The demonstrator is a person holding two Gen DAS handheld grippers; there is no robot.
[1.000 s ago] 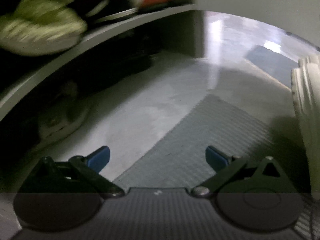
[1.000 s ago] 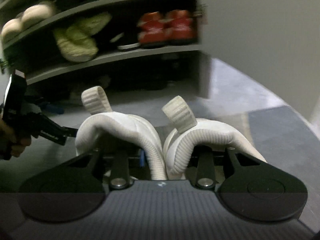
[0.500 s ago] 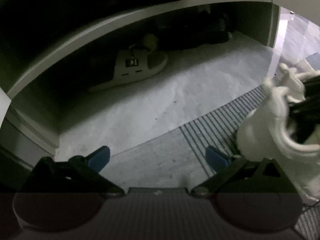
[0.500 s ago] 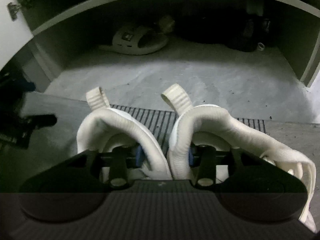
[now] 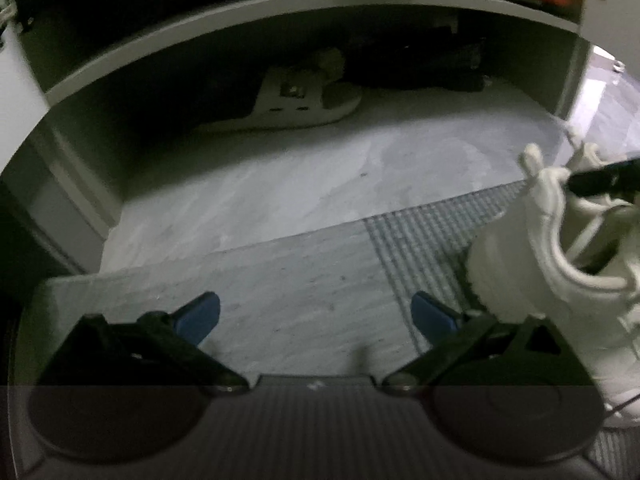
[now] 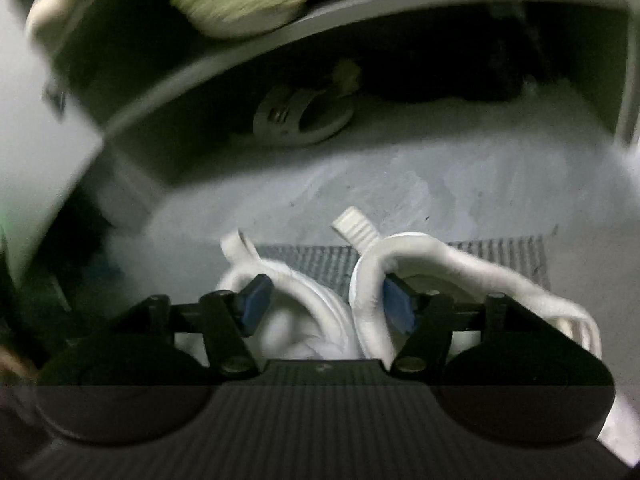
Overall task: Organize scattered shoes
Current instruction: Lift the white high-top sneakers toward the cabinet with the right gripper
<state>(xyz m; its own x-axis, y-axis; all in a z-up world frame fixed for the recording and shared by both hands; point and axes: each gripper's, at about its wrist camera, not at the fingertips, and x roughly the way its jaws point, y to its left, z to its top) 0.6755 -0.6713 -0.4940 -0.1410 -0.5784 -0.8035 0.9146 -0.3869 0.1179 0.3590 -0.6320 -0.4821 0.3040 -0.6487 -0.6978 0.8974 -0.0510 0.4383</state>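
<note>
No text, brand or number can be read in either view. The pale slide sandal (image 5: pixel 294 104) under the lowest shelf board (image 5: pixel 280 12) carries a small dark patch on its strap, too blurred to make out. A tiny light mark sits on the left tongs' body, just behind the fingers, equally unreadable.

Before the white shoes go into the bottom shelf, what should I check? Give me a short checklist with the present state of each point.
1. Right hand-held gripper grips both white shoes: cannot tell, the pads sit inside the collars and look spread.
2. Left hand-held gripper free: ok, open, holds nothing.
3. Free floor in the bottom shelf: ok, in front.
4. Sandal out of the way: ok, it lies deeper inside.
5. Shoes already inside the shelf: not ok, they are over the mat.
</note>
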